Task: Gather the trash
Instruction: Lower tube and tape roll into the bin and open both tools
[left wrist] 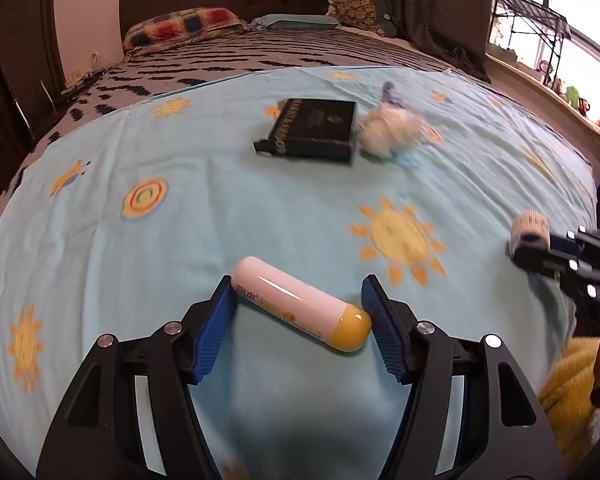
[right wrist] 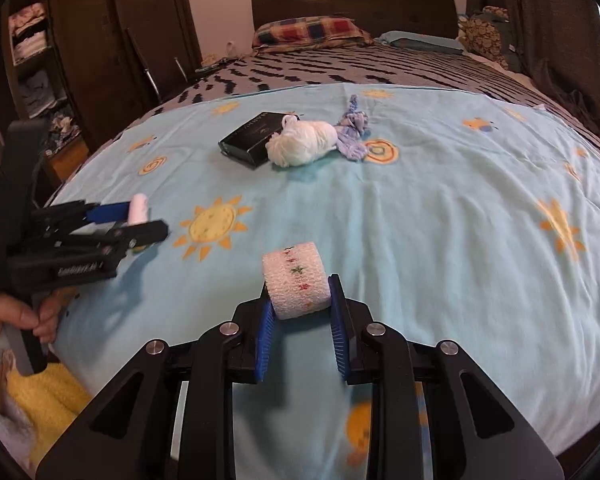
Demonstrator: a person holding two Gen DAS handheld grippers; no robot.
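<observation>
My left gripper [left wrist: 298, 300] is shut on a pink tube with a yellow cap [left wrist: 300, 308], held crosswise between the blue pads above the blue sun-print sheet [left wrist: 180, 240]. It also shows in the right wrist view [right wrist: 140, 216] at the left, with the tube's pink end [right wrist: 138, 208] sticking out. My right gripper [right wrist: 300, 300] is shut on a white bandage roll with a red and green pattern [right wrist: 296, 284]. That roll shows in the left wrist view [left wrist: 530, 232] at the right edge.
A black box [right wrist: 248, 138], a white yarn ball [right wrist: 300, 144] and a blue-purple rag [right wrist: 354, 132] lie together farther up the sheet. A patterned bedspread, pillows [right wrist: 308, 32] and dark headboard are beyond. A yellow towel [right wrist: 48, 396] lies at the near edge.
</observation>
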